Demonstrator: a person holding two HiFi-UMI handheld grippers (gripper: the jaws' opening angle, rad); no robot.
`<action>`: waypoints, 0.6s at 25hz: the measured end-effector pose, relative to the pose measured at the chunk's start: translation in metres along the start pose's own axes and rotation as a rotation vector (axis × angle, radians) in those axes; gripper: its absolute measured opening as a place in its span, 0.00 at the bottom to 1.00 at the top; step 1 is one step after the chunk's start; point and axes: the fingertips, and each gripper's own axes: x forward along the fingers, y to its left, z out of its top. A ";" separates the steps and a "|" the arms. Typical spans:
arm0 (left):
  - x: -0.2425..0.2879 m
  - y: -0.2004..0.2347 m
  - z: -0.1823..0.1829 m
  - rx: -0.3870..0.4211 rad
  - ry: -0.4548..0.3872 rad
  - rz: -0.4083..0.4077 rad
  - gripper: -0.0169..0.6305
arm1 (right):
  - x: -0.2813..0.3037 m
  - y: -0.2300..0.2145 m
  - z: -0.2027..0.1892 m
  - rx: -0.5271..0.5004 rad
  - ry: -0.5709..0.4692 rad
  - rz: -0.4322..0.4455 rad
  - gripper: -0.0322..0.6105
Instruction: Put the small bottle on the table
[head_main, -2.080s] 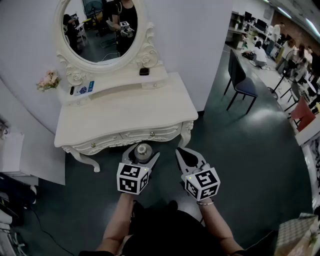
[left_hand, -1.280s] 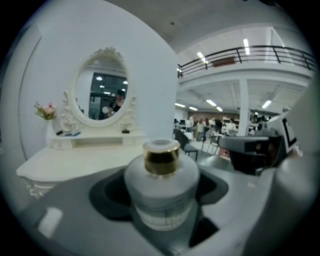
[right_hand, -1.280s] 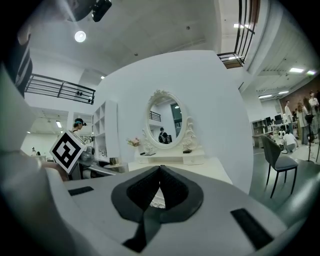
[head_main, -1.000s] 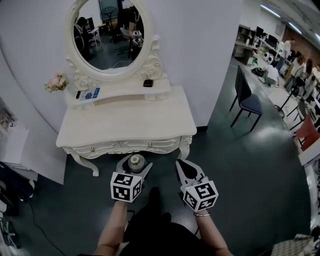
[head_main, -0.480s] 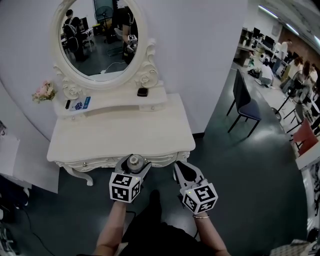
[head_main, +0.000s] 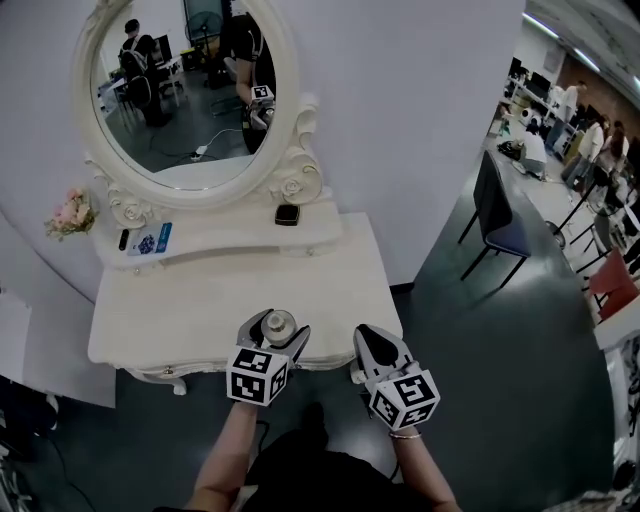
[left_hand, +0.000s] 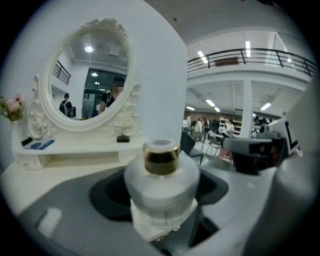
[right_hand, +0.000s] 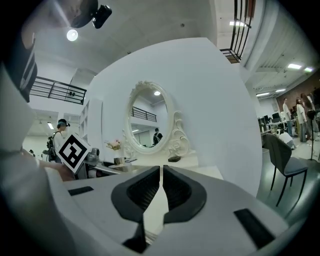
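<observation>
Two tools sit near the person, at the near edge of the cream-white carved dressing table (head_main: 200, 300). The left tool (head_main: 276, 326) grips the small frosted white bottle with a gold collar (left_hand: 161, 187), upright between its jaws and held over that edge. Just to the right, the right tool (head_main: 372, 345) has its jaws together on nothing. The carry looks nearly done. The next move likely means going farther over the bare top, lowering until the base rests flat, then opening. Beyond stands the oval white-framed mirror (head_main: 180, 90).
</observation>
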 end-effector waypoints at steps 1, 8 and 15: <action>0.007 0.006 0.004 -0.002 -0.001 -0.004 0.55 | 0.007 -0.005 0.001 -0.001 0.003 -0.006 0.06; 0.054 0.038 0.029 0.012 -0.006 -0.023 0.55 | 0.052 -0.033 0.011 -0.010 0.000 -0.046 0.06; 0.096 0.055 0.053 0.039 -0.013 -0.047 0.55 | 0.078 -0.058 0.020 0.008 -0.013 -0.085 0.06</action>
